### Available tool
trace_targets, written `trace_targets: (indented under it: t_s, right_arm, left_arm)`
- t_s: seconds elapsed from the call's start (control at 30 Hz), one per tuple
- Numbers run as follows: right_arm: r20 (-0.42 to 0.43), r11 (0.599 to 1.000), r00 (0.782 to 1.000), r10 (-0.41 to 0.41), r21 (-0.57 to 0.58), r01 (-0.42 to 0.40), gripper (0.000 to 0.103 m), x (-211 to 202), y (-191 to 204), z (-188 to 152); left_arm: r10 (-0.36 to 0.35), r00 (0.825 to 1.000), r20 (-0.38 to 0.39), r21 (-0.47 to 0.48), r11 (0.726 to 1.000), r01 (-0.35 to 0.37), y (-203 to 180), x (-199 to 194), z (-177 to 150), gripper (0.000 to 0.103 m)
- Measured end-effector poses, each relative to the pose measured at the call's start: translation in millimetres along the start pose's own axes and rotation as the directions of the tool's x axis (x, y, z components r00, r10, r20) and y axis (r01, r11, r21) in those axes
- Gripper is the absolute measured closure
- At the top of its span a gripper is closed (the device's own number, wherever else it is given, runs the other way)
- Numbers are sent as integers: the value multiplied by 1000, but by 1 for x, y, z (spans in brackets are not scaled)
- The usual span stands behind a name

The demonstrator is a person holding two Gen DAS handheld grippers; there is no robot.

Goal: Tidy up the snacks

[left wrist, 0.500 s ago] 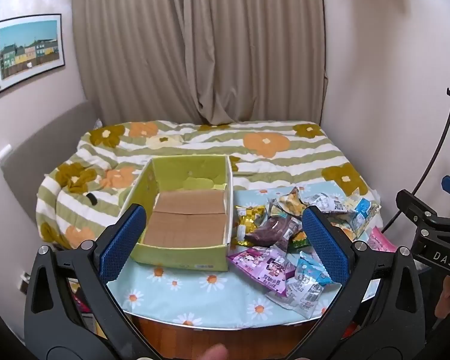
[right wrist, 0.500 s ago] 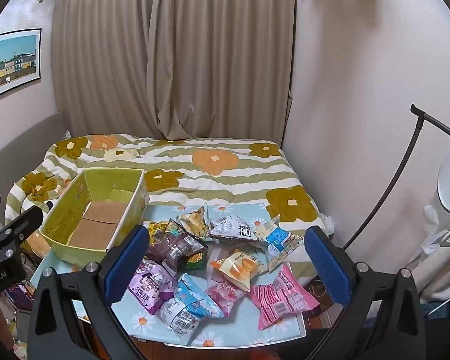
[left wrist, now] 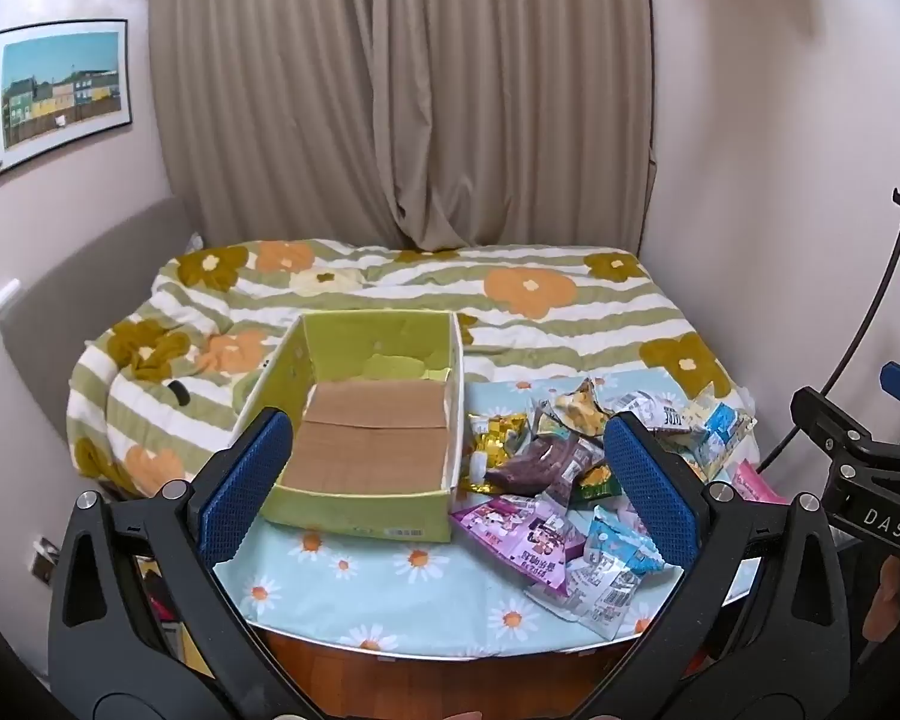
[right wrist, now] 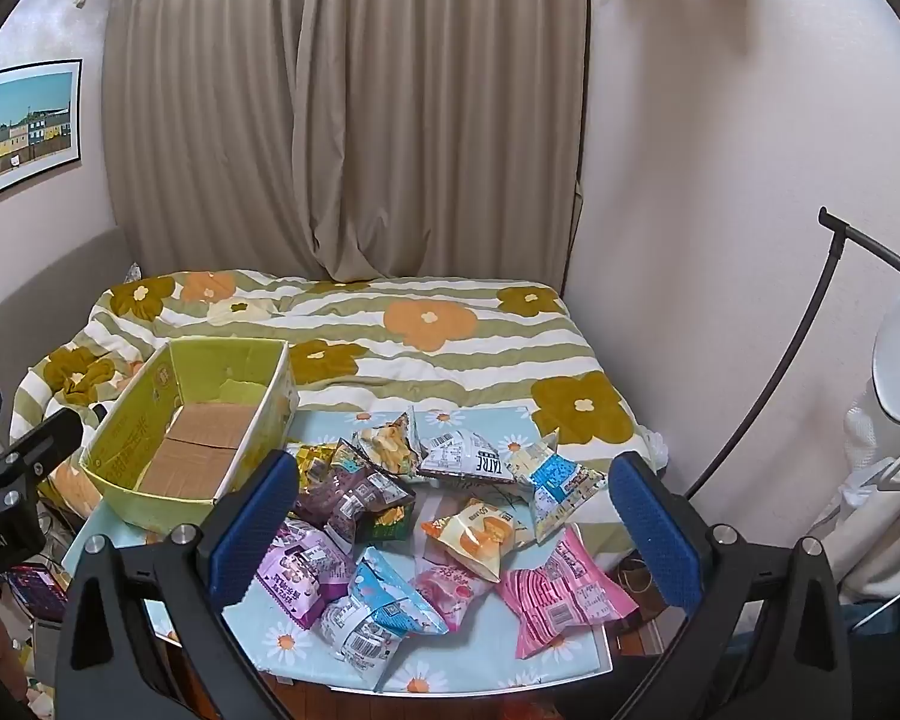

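Left gripper point(left wrist: 450, 480) is hanging above the near edge of the table with its jaws spread wide and nothing between them. Its blue pads point(left wrist: 243, 495) frame the cardboard box point(left wrist: 360, 516) and the left end of the snack heap. Right gripper point(right wrist: 453, 519) is the same story: wide open, empty, hovering over the snack pile point(right wrist: 438, 516) without touching anything. You can spot the right gripper off at the right edge of the left camera too, with a hand under it.

The box is yellow-green with a brown cardboard floor. It's open on top, has nothing in it, and sits on the left part of the table. The snacks are all lying loose just to the right of it on the daisy tablecloth point(left wrist: 354, 600). There's a purple packet point(right wrist: 297, 573) closest to the box, a light blue one point(right wrist: 384, 606) beside that, a pink striped one point(right wrist: 561, 597) on the right, an orange and white one point(right wrist: 474, 537) in the middle, and a few more behind them, some overlapping.

Beyond the table is a bed with a flowery striped quilt point(left wrist: 510, 300), then beige curtains point(left wrist: 402, 90), and a framed picture point(left wrist: 60, 90) on the left wall.
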State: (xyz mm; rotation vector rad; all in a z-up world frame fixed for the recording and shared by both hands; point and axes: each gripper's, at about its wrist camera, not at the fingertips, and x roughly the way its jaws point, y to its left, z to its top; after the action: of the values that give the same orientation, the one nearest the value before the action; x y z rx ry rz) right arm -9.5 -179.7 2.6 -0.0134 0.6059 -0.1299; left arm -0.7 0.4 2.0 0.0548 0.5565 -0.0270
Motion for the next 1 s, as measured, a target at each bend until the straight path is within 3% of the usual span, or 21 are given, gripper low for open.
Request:
trace_targets:
  t_s: [1.0]
  right_arm:
    - [-6,1000,1000,2,3,-2,0,1,0,-2]
  left_arm:
    - [-16,1000,8,-7,1000,16,-6,5,2,0]
